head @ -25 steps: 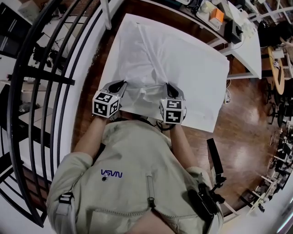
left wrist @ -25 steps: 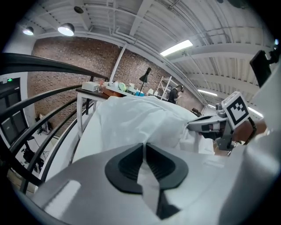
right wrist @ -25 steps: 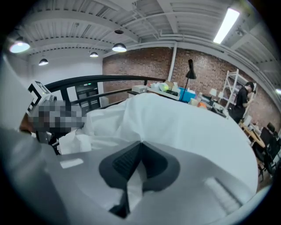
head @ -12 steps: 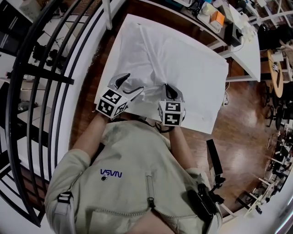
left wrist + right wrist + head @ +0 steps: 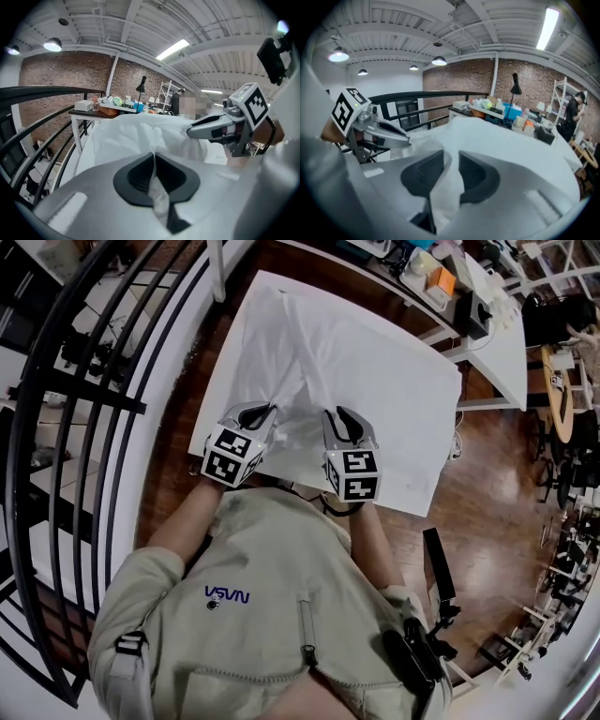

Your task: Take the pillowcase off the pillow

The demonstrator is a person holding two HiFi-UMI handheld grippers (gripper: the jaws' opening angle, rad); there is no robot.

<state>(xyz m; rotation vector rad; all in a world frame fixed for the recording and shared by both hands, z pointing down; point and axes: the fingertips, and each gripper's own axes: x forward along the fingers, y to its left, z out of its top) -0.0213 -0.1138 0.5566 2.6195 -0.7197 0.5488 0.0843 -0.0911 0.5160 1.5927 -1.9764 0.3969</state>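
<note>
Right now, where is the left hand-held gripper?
In the head view, the left hand-held gripper is at the near edge of the white table, toward its left side, shut on the near end of the pillowcase lying there.

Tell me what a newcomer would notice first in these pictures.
The big white pillowcase, spread out flat, fills the middle of the head view. At its near edge sit two grippers with black-and-white marker cubes. The left gripper pinches a fold of the cloth, while the right gripper has just been opening its fingers, with cloth between them. A black railing curves down the left side.
</note>
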